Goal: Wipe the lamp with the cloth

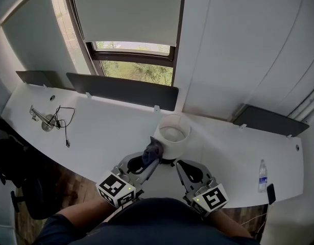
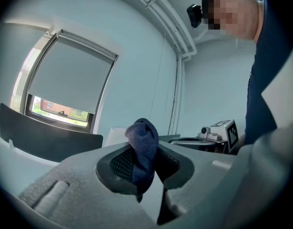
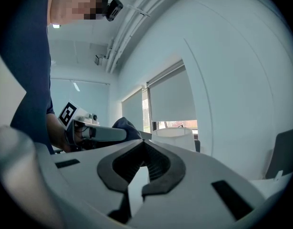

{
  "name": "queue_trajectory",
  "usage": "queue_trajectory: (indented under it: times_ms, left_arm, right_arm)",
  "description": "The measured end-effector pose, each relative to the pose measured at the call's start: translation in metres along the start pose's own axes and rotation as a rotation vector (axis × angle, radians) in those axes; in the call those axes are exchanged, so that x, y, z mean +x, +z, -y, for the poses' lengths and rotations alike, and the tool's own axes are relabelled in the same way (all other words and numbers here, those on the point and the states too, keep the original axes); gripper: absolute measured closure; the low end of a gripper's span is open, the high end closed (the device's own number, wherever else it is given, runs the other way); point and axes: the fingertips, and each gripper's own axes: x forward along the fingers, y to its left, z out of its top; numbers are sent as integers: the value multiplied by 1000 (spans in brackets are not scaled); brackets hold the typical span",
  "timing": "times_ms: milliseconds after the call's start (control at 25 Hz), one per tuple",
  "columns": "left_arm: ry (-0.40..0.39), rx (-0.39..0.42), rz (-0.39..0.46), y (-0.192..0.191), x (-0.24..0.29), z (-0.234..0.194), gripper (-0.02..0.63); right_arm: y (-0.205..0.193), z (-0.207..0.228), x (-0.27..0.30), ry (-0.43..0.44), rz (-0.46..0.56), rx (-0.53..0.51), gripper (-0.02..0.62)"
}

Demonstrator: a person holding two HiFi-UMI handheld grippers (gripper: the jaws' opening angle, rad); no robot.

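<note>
A lamp with a white round shade (image 1: 173,133) stands near the front edge of the white desk (image 1: 105,131). My left gripper (image 1: 149,162) is shut on a dark blue cloth (image 1: 153,150), which is bunched up against the shade's left side. In the left gripper view the cloth (image 2: 142,149) sticks up between the jaws, with the shade (image 2: 114,133) just behind. My right gripper (image 1: 180,165) sits to the right of the lamp's base, shut and holding nothing. From the right gripper view (image 3: 143,144) I see the shade (image 3: 174,138) ahead and the cloth (image 3: 125,127) to its left.
Dark divider panels (image 1: 121,90) line the desk's back edge under a window with a lowered blind. A metal fitting with a black cable (image 1: 47,120) lies at far left. A water bottle (image 1: 262,176) and a phone (image 1: 270,193) sit at far right. A black chair (image 1: 14,172) stands at left.
</note>
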Motion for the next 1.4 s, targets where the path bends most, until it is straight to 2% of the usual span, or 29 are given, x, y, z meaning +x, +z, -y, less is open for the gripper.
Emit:
queue_trajectory:
  times_ms: [160,480,1400]
  left_arm:
    - [-30,16,3,5,0,14,520]
    - [-67,-10,-14,-4,5,28,520]
    - [-80,-15,-18,-7,16,26,520]
  right_arm:
    - [4,1,-3,-7,12,-6,584]
    - [3,-2,-5,-10,5,1,584]
    - [0,-3,-6,-8,11,-7,584]
